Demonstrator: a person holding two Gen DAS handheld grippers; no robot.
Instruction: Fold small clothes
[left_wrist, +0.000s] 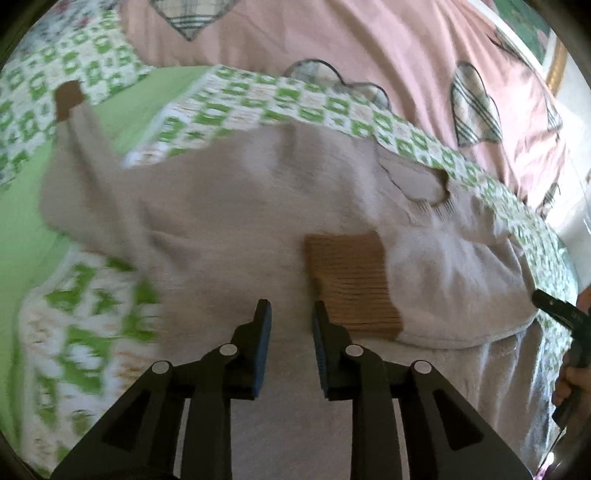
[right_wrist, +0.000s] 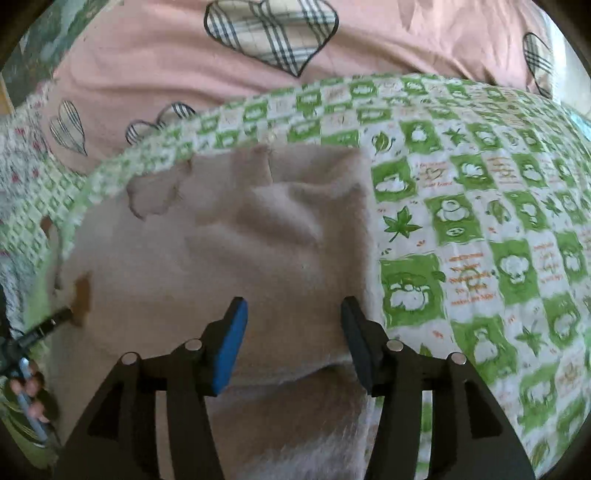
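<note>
A beige sweater (left_wrist: 229, 206) lies spread on the green-and-white quilt (right_wrist: 461, 206), a brown cuff (left_wrist: 351, 280) folded onto its middle and a pink heart blanket (left_wrist: 332, 40) behind. The left gripper (left_wrist: 291, 317) hovers over it beside that cuff, fingers parted and empty; the right gripper (right_wrist: 293, 314) hangs wide open above the sweater's edge.

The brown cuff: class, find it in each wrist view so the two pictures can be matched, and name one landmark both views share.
Left wrist view: the brown cuff lies on the beige sweater, just right of centre, beyond the left gripper.
Right wrist view: the cuff shows only as a sliver at the left edge, by the left gripper's tip.
Shared landmark: the pink heart-print quilt behind.
</note>
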